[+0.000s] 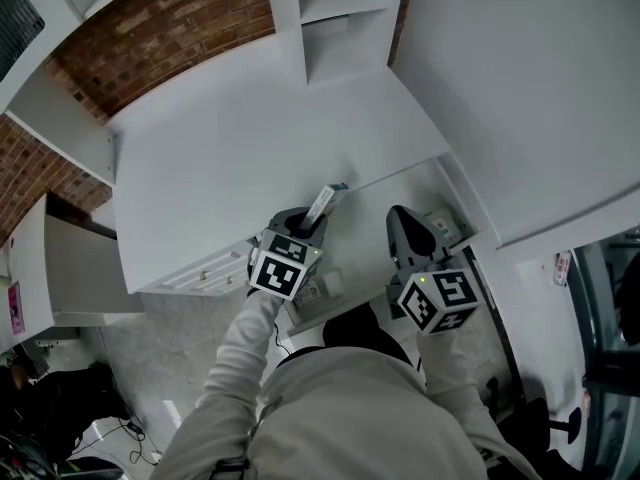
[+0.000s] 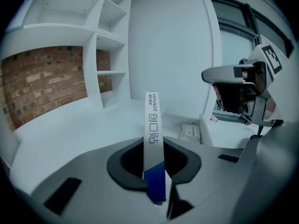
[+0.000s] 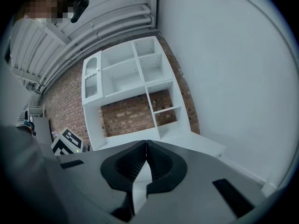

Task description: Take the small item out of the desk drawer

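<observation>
A thin white box with a blue end [image 1: 326,200] is clamped between the jaws of my left gripper [image 1: 312,220], which is shut on it and held up over the desk's front edge. The left gripper view shows the same box [image 2: 152,125] standing upright from the left gripper [image 2: 154,171], blue end down in the grip. The open desk drawer [image 1: 466,206] lies to the right, with a white packet [image 1: 446,230] inside. My right gripper [image 1: 405,220] hovers over the drawer. Its jaws are shut, tips touching, with nothing between them [image 3: 146,146].
The white desk top [image 1: 250,138] spreads ahead, with a white shelf unit [image 1: 335,18] and a brick wall [image 1: 170,28] behind it. Shut drawers with handles [image 1: 205,273] sit at the left. The drawer with its packet [image 2: 190,132] also shows in the left gripper view.
</observation>
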Motion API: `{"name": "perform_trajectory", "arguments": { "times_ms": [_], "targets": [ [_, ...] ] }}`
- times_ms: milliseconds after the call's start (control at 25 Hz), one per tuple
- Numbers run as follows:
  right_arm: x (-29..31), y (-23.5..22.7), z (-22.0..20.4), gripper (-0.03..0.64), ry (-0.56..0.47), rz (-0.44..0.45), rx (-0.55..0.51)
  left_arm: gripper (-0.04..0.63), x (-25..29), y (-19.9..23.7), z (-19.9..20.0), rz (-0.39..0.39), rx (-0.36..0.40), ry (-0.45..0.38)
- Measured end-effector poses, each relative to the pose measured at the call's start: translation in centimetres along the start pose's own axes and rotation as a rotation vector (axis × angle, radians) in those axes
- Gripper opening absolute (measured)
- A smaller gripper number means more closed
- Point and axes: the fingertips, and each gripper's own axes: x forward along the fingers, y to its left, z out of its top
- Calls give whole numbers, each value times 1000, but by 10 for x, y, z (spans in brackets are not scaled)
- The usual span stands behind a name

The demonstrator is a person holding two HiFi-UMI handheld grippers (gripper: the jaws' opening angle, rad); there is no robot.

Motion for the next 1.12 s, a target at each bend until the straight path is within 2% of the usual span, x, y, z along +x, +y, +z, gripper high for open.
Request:
{"name": "perform_trajectory", "arguments": {
  "times_ms": [160, 480, 760, 1120],
  "targets": [
    [-2, 2, 2, 29, -4, 10, -3, 77, -16, 1, 22, 28, 6, -72],
    [-3, 8, 2, 29, -2, 33, -14, 77, -48, 8, 55, 71, -29, -203],
    [-2, 18, 5, 29, -4, 52, -31, 77, -84, 25, 62, 179, -47, -298],
    [-2, 29, 6, 28, -3, 80, -49, 77, -126, 40, 68, 256, -97, -441]
  ]
}}
